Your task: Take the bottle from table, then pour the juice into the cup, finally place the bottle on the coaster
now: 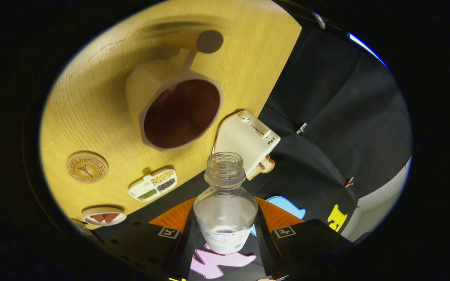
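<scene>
Gripper view: jaws clamped on the bottle (225, 210), one finger (182, 249) pressed to each side of its lower body, label between them. Cap off, mouth open and aimed toward the cup (174, 107); a little clear liquid pooled inside near the label end. Bottle lifted clear of the counter (92, 101), whole scene tilted.

Beyond the bottle mouth — cup, pale outside with a dark reddish-brown interior, standing on the wood-grain counter. Behind the cup, a tan object with a round dark end (201, 41), blurred, nature unclear.

Beside the cup toward the counter's edge, a white toaster (244, 140) with a knob and lever on its side and a slice of toast (263, 167) poking out, just past the bottle neck.

On the other side, well apart from the cup: round wooden coaster (87, 167), bare, with an engraved mark. Nearer the jaws, a white divided dish (153, 184) holding green, tan and dark fillings, and a small white round dish (104, 216) with something reddish in it at the counter's edge.
</scene>
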`<state>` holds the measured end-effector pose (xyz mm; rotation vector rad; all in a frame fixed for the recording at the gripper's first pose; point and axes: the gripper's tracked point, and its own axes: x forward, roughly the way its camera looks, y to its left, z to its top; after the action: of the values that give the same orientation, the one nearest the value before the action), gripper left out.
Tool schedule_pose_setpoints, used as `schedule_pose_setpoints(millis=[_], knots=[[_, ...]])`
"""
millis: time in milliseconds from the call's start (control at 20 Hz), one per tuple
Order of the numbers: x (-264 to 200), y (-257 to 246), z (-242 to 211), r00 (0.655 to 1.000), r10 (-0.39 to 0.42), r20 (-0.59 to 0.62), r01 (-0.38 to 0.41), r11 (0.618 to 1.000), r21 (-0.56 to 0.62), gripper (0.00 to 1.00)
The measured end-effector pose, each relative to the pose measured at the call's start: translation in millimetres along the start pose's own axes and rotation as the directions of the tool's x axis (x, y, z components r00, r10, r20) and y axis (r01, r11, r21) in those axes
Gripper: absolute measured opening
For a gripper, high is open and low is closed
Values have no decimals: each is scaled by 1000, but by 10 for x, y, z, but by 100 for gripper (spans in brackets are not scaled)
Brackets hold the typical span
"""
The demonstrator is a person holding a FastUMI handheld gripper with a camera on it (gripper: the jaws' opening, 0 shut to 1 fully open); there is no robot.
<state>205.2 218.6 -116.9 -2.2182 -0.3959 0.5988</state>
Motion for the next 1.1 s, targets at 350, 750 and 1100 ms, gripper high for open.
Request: schedule_pose_setpoints(millis=[350, 750, 1100], knots=[[-18, -63, -33, 1000, 21, -20, -19, 993, 119, 72], [-202, -85, -78, 989, 118, -94, -44, 822, 568, 72], [-744, -110, -340, 973, 203, -108, 51, 271, 961, 72]])
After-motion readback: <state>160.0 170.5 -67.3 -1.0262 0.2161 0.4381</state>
